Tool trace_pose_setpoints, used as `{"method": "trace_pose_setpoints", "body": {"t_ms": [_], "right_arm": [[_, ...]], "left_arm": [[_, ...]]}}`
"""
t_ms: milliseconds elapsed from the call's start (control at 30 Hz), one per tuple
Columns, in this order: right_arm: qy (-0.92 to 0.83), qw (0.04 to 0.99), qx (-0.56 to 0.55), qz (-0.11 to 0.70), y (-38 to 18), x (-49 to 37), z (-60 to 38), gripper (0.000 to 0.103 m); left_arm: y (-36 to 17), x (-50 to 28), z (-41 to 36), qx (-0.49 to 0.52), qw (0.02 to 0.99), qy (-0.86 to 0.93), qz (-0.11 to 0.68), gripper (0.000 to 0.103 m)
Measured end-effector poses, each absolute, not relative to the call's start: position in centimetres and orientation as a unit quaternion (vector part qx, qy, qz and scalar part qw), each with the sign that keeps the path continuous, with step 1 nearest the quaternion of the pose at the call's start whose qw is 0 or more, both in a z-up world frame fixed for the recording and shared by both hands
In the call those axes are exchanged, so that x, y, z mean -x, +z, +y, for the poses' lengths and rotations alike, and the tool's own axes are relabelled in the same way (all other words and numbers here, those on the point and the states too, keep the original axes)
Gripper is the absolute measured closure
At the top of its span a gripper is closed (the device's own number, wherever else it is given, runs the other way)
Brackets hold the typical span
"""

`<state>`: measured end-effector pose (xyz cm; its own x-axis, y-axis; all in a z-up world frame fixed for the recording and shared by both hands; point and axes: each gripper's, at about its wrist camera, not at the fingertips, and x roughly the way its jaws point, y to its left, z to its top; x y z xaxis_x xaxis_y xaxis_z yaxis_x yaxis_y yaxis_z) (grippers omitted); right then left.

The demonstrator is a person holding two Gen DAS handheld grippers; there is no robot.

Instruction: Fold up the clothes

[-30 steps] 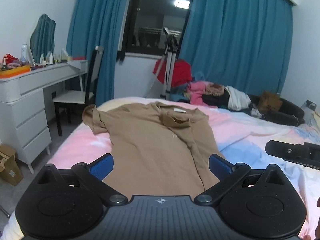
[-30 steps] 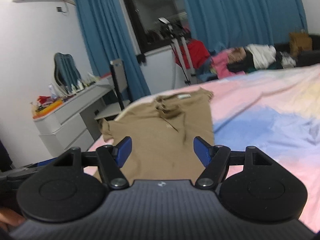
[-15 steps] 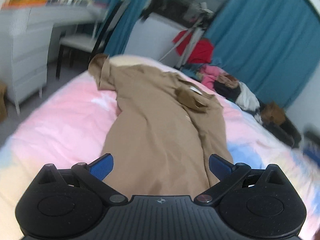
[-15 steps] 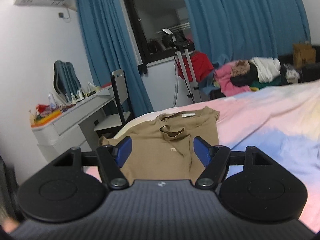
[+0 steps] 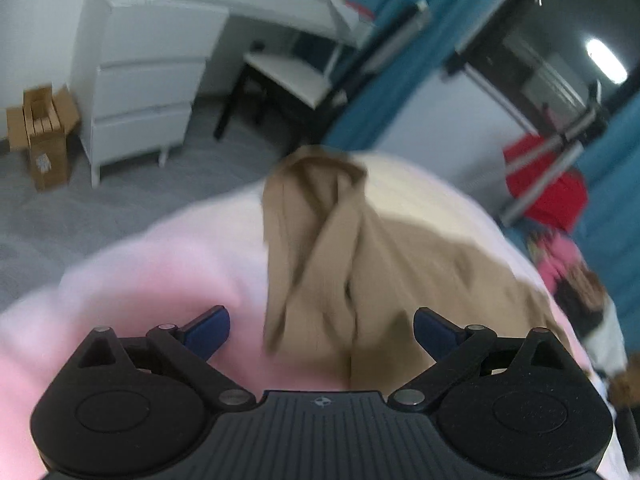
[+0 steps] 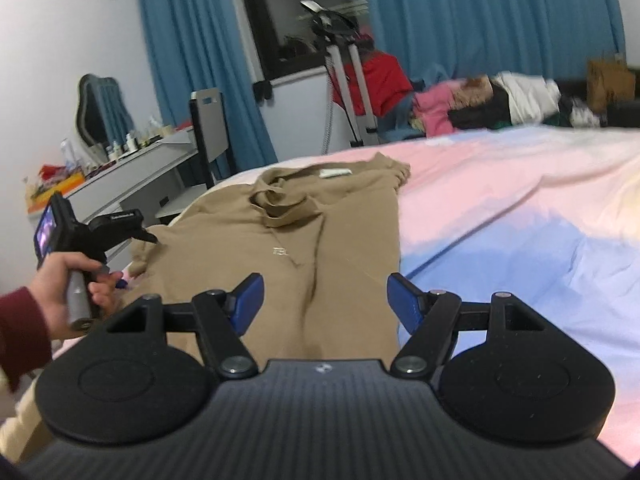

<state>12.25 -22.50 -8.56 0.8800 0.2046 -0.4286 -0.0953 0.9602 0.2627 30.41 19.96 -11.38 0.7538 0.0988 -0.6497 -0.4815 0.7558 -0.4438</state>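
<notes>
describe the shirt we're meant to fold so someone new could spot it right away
Start at the big bed with the pink and blue cover. On its side nearest the white desk lies a tan T-shirt, spread out with its collar towards the window. It is the only garment on the bed; the other clothes sit heaped beyond it, by the curtains.

Left gripper point(image 5: 322, 326) and right gripper point(image 6: 324, 300), jaws wide apart
</notes>
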Motion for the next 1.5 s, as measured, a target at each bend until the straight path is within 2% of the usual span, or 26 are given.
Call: {"method": "trace_pose_setpoints", "body": {"t_ms": [100,133,167,200,233,267,367,600,733,800,833,867,933,967,1100,1267,1500], "right_arm": [[0.069,0.968,-0.084,0.226,-9.4,-13.3,-22.2,0.032],[0.068,0.97,-0.068,0.221,-9.6,-13.6,-22.0,0.032],[0.07,0.971,-0.062,0.219,-9.8,-13.8,-21.9,0.032],[0.073,0.971,-0.062,0.219,-10.0,-14.0,-21.9,0.032],[0.076,0.97,-0.066,0.222,-10.1,-14.2,-22.0,0.033],[0.078,0.968,-0.074,0.226,-10.2,-14.5,-22.2,0.033],[0.075,0.966,-0.091,0.23,-10.1,-14.5,-22.8,0.033],[0.057,0.966,-0.12,0.223,-9.1,-13.6,-24.3,0.033],[0.054,0.964,-0.133,0.222,-8.8,-13.1,-24.9,0.033],[0.053,0.964,-0.138,0.22,-8.7,-12.9,-25.1,0.033],[0.052,0.964,-0.14,0.219,-8.8,-12.9,-25.3,0.033],[0.052,0.964,-0.141,0.218,-8.9,-12.9,-25.5,0.033],[0.051,0.963,-0.15,0.218,-9.1,-12.8,-26.0,0.033],[0.051,0.961,-0.159,0.219,-9.2,-12.9,-26.3,0.033],[0.055,0.955,-0.19,0.22,-9.4,-13.1,-27.4,0.033],[0.072,0.954,-0.197,0.214,-9.5,-12.9,-27.2,0.033],[0.118,0.952,-0.19,0.211,-9.3,-11.6,-26.0,0.033]], "left_arm": [[-11.0,-33.1,19.3,0.253,0.902,0.185,0.296,0.021],[-10.9,-34.0,18.8,0.225,0.908,0.193,0.297,0.032],[-10.8,-34.9,18.3,0.195,0.913,0.2,0.297,0.049],[-10.7,-35.6,17.8,0.175,0.917,0.205,0.295,0.06],[-10.6,-36.1,17.4,0.159,0.919,0.207,0.294,0.084],[-10.4,-36.5,16.9,0.146,0.922,0.209,0.291,0.096],[-8.2,-36.7,14.8,0.103,0.938,0.201,0.262,0.1],[-2.1,-35.2,2.7,-0.061,0.978,0.057,0.19,0.1],[-2.2,-33.8,-6.0,-0.107,0.976,-0.025,0.186,0.096],[-3.7,-33.8,-9.8,-0.12,0.97,-0.045,0.207,0.086],[-4.4,-33.8,-11.3,-0.125,0.966,-0.055,0.219,0.074],[-5.0,-33.6,-12.2,-0.125,0.964,-0.063,0.227,0.056],[-5.9,-32.8,-13.5,-0.122,0.961,-0.082,0.235,0.037],[-6.1,-32.1,-13.9,-0.122,0.959,-0.096,0.237,0.031],[-5.7,-27.5,-12.4,-0.107,0.957,-0.122,0.24,0.025],[-3.9,-17.0,-8.1,-0.114,0.964,-0.106,0.214,0.021],[-2.5,-7.8,-5.7,-0.096,0.972,-0.104,0.189,0.021]]}}
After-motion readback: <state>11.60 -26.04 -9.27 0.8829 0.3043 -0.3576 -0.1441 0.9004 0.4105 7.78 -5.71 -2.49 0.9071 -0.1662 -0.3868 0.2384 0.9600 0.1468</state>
